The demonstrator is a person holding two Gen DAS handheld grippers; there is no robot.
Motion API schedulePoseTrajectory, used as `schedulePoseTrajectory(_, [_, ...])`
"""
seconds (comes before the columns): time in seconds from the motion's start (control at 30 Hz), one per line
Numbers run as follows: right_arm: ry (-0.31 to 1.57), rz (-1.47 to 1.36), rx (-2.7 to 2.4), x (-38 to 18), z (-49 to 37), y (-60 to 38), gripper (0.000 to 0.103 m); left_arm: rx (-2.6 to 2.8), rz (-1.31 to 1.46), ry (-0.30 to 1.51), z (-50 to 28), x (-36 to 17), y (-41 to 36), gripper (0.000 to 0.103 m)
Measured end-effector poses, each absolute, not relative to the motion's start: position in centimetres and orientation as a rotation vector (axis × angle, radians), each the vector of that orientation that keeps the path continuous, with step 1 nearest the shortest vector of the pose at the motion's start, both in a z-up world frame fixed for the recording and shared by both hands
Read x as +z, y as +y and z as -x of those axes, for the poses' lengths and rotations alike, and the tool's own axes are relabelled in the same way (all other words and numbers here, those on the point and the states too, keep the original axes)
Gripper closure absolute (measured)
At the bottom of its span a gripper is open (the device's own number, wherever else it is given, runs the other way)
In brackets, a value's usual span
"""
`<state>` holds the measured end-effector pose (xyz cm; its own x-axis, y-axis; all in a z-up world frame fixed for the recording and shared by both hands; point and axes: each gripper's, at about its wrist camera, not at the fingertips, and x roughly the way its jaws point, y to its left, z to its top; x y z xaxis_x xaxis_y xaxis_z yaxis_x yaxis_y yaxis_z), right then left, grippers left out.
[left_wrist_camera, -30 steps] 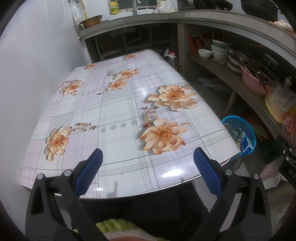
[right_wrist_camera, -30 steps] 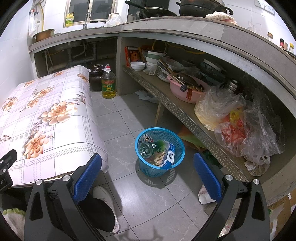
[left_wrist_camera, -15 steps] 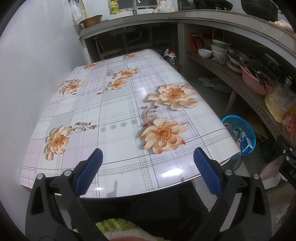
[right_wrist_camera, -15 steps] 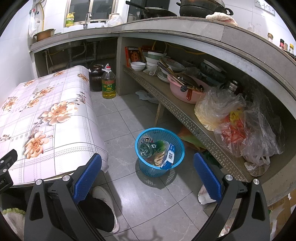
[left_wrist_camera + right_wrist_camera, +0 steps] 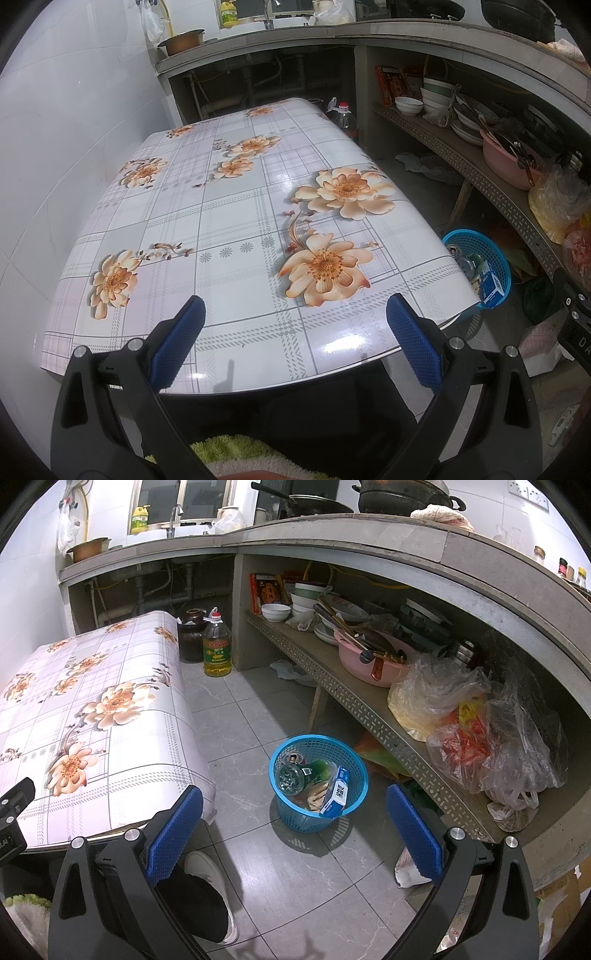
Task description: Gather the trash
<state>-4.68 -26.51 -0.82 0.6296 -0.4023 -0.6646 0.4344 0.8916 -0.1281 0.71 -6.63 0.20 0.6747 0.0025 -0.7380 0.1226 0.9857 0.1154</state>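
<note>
The left gripper (image 5: 295,338) hangs spread wide and empty over the near edge of the flowered surface (image 5: 236,206), which shows no litter; further right, the right gripper (image 5: 295,823), jaws likewise parted and empty, looks down at the blue basket (image 5: 354,771) on the floor just ahead, between table and shelf; inside lie a green bottle (image 5: 303,773) and a small carton (image 5: 338,794), probably light and crushable; the basket's stiff rim looks the best hold.
</note>
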Motion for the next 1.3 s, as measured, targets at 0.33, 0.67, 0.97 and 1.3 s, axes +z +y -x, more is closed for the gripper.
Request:
schedulePoseTrajectory(0.33, [0.748,-0.04,-0.472,-0.16,4.32,-26.73,0.006,-0.068,-0.159,0.828,-0.76,0.22,-6.6,0.009])
schedulePoseTrajectory(0.67, [0.747,-0.033,-0.468,-0.01,4.07,-26.69,0.006,-0.068,-0.159,0.829,-0.81,0.26,-6.58,0.009])
schedulePoseTrajectory(0.97, [0.748,-0.032,-0.47,-0.11,4.16,-26.41,0.006,-0.069,-0.16,0.83,-0.89,0.29,-6.59,0.009])
schedulePoseTrajectory(1.3, [0.749,-0.031,-0.467,-0.14,4.05,-26.26,0.006,-0.069,-0.159,0.83,-0.89,0.3,-6.55,0.009])
